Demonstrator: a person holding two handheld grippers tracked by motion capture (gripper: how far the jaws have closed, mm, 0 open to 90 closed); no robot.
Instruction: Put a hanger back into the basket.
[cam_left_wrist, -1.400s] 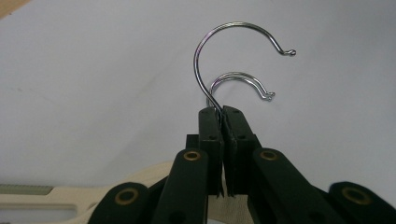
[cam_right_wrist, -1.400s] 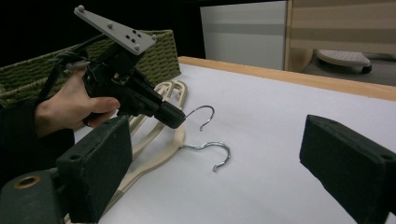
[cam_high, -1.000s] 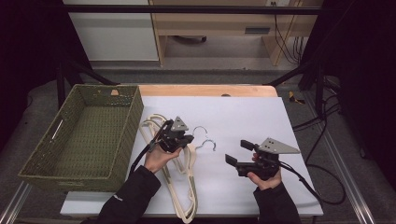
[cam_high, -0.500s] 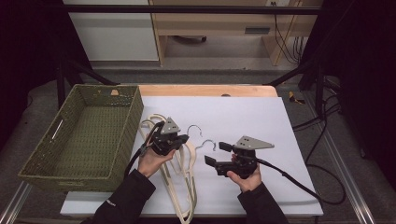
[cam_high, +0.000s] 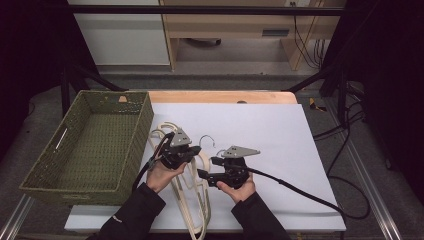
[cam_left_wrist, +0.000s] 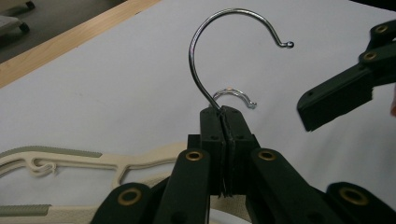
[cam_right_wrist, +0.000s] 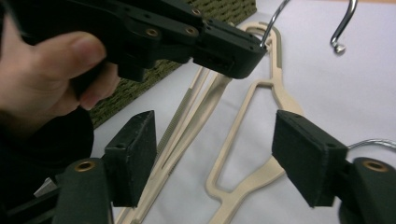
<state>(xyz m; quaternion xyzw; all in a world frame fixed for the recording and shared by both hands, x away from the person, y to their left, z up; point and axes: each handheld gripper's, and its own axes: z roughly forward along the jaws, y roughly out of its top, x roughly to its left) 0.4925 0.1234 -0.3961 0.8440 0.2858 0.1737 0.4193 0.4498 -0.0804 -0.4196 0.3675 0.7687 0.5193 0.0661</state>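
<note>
Several cream plastic hangers (cam_high: 195, 200) with metal hooks lie piled on the white table beside the basket. My left gripper (cam_high: 196, 150) is shut on the stem of one steel hook (cam_left_wrist: 205, 51), which curls up past its tips (cam_left_wrist: 223, 112). A second hook (cam_left_wrist: 233, 95) lies just behind. My right gripper (cam_high: 206, 167) has come in close on the right, its jaw (cam_left_wrist: 334, 100) reaching in from the side. Its jaws have just been closing, and its tips (cam_right_wrist: 219, 154) still stand apart over a hanger's neck (cam_right_wrist: 261, 93), pads not touching it.
A green woven basket (cam_high: 145, 125) with nothing inside stands at the table's left, close to the left hand. White table surface (cam_high: 280, 130) spreads to the right and back. A black cable (cam_high: 300, 192) trails right from the right gripper.
The right hand has moved left across the table to the hangers and the left gripper, and its jaws have narrowed. The left gripper has held still on the hook.
</note>
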